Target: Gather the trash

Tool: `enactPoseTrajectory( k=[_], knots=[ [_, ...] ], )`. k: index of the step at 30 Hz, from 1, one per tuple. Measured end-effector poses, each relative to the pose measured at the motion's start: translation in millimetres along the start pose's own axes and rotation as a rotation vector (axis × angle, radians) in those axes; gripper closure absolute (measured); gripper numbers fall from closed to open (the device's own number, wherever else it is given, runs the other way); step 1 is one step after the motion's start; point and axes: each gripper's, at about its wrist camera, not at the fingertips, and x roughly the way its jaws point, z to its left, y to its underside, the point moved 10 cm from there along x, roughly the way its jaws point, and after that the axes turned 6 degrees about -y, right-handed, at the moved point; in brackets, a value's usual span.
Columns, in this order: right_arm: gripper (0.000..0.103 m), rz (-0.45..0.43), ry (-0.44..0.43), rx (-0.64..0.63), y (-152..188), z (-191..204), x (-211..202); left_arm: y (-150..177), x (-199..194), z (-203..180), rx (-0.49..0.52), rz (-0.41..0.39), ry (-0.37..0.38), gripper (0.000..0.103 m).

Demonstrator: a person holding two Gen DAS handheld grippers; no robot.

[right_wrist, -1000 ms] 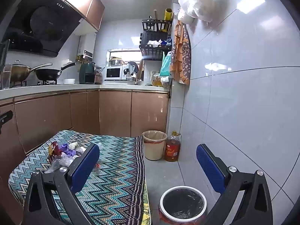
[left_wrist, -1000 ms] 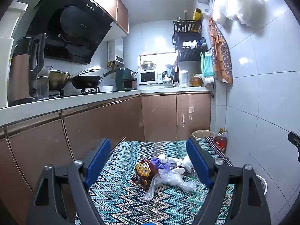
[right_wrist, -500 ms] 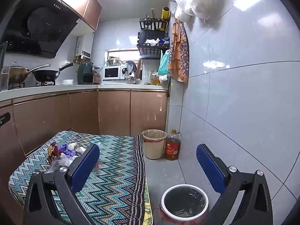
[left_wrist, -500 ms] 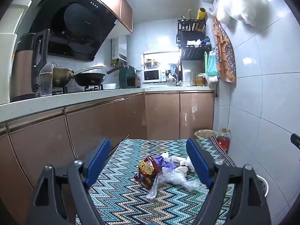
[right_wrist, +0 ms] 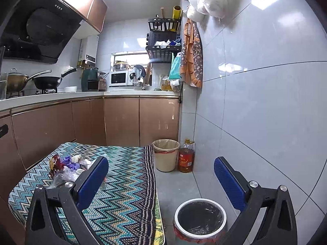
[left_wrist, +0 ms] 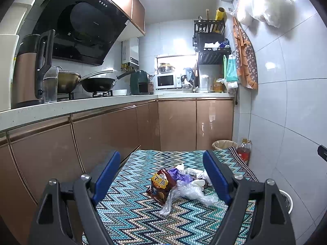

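A pile of trash lies on a table with a zigzag cloth: a red snack bag, a purple wrapper, clear plastic film and white crumpled bits. My left gripper is open and empty, above the table and short of the pile. My right gripper is open and empty, over the table's right edge; the pile shows at its left. A white bin with a black liner stands on the floor below it.
A beige bin and an oil bottle stand on the floor by the far cabinets. Brown cabinets and a counter with pots run along the left. A tiled wall closes the right side.
Both views have shifted slightly, as if both grippers tilted down a little. The trash pile has not moved. Both grippers stay open.
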Motion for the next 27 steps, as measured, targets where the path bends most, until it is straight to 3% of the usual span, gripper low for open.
enactPoseTrajectory(
  k=[27],
  knots=[
    [0.000,0.009,-0.026,0.025,0.1,-0.5,1.5,7.1,3.8,4.9,-0.024,0.012,-0.016,0.021]
  ],
)
